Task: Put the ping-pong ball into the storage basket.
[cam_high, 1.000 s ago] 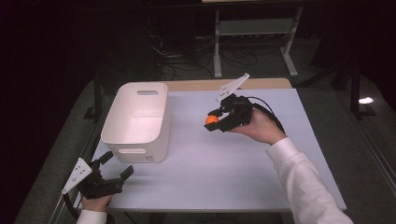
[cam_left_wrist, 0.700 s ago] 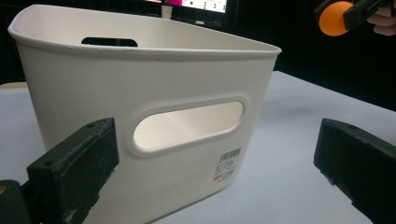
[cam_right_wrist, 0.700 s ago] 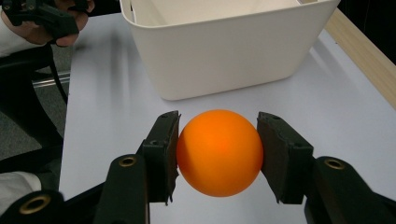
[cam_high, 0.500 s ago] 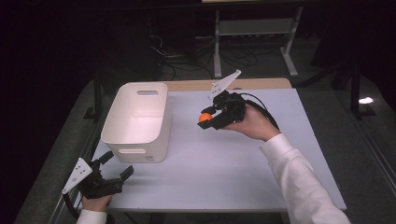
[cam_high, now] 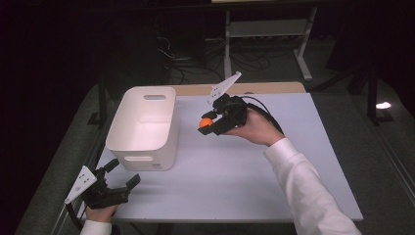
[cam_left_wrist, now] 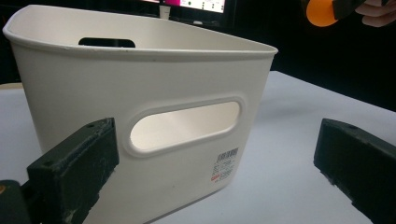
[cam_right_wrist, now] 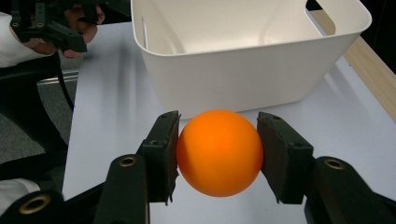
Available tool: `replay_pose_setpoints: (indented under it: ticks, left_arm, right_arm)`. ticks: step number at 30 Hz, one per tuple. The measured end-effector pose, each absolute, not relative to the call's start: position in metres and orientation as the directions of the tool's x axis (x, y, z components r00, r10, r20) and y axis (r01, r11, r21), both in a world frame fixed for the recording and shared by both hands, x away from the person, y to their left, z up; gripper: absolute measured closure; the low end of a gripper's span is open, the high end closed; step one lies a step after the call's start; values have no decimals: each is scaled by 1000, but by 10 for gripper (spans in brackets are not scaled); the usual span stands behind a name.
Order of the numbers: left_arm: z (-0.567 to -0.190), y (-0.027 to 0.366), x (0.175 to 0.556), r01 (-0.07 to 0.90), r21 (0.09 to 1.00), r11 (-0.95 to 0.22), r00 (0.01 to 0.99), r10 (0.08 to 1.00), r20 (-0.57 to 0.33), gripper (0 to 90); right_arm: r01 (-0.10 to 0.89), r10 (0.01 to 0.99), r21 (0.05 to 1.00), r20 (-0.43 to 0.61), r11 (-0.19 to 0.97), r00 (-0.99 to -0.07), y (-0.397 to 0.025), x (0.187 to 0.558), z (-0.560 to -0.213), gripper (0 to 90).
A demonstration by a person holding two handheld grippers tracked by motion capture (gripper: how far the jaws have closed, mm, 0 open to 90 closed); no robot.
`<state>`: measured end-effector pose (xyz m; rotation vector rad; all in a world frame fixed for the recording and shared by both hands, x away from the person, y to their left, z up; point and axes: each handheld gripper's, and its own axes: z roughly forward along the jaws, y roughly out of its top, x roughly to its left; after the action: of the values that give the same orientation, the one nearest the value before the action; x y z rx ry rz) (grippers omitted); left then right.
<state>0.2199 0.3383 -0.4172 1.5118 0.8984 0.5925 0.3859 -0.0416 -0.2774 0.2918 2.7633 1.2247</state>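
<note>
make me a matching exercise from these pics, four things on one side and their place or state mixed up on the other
Things:
1. orange ball
2. white bin
3. left gripper
4. right gripper

States:
a. open, low at the table's near corner
b. empty, standing on the table
c. clamped between two black jaws
d. held above the table, beside the bin

Pairs: 1-c, 2-b, 3-a, 4-d

A round orange ball (cam_right_wrist: 219,151) is up off the table, at 3 o'clock from the white tub (cam_high: 142,127).
</note>
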Motion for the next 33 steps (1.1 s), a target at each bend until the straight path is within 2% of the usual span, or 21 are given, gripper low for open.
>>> replay_pose_setpoints:
  ticks: [33]
  left_arm:
    - [-417, 338, 220, 200, 979, 29, 569, 810, -140, 0]
  right_arm:
    - [93, 173, 750, -29, 655, -984, -9, 389, -271, 490]
